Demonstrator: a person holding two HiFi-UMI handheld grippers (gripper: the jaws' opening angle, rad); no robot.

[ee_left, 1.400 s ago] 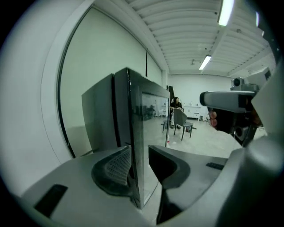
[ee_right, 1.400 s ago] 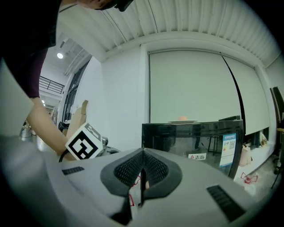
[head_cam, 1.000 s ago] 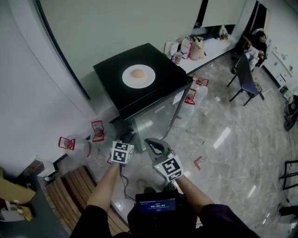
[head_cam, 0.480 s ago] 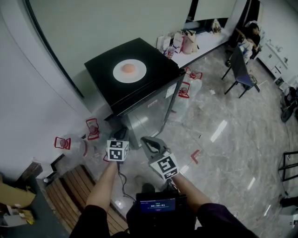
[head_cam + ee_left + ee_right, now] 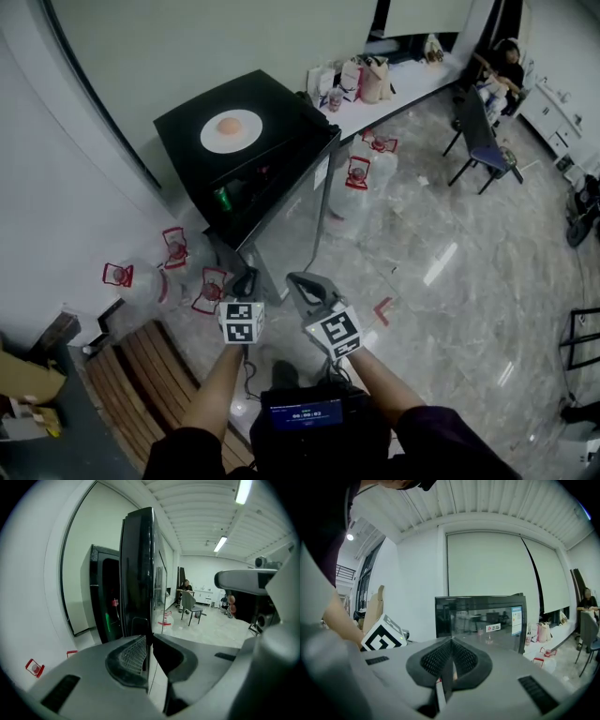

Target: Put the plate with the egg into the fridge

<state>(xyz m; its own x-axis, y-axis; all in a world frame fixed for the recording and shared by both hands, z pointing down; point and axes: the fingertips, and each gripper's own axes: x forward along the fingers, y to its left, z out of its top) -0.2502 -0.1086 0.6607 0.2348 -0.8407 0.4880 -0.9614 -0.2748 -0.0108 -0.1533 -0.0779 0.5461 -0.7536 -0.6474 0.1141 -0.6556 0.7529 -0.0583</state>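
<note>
The plate point(image 5: 231, 130) with the egg point(image 5: 228, 125) sits on top of the black fridge point(image 5: 289, 111), whose door point(image 5: 291, 214) stands partly open. The left gripper point(image 5: 149, 641) has just been closing its jaws and pinches the door's edge. The right gripper point(image 5: 451, 644), just beside it, is closed on nothing.

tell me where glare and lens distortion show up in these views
Head view: light streaks glare on the polished floor, walls bow. Left gripper view: fisheye, dark corners, the fridge door curves, ceiling lamp blown out. Right gripper view: the door glass mirrors the room.
</note>
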